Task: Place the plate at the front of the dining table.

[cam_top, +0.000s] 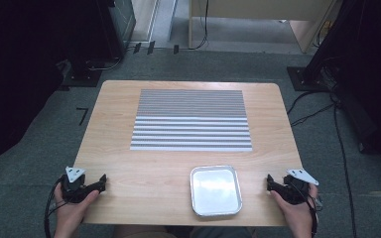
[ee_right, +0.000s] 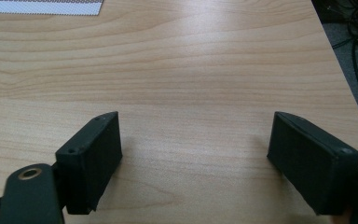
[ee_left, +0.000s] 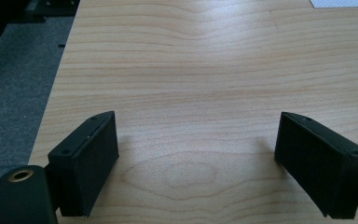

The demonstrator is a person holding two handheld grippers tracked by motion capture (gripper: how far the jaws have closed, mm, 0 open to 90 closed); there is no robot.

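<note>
A grey and white striped mat lies flat across the middle of the wooden table. An empty metal tray sits near the front edge, right of centre. My left gripper rests at the table's front left corner, held by a hand, jaws wide apart and nothing between them. In the left gripper view my left gripper has only bare wood between its pads. My right gripper rests at the front right corner, right of the tray, also open; in its own view my right gripper is empty over wood.
Grey carpet surrounds the table. Cables trail over the floor on the right, and dark equipment stands at both far sides. A light wooden cabinet stands beyond the table. A corner of the mat lies at the top left of the right gripper view.
</note>
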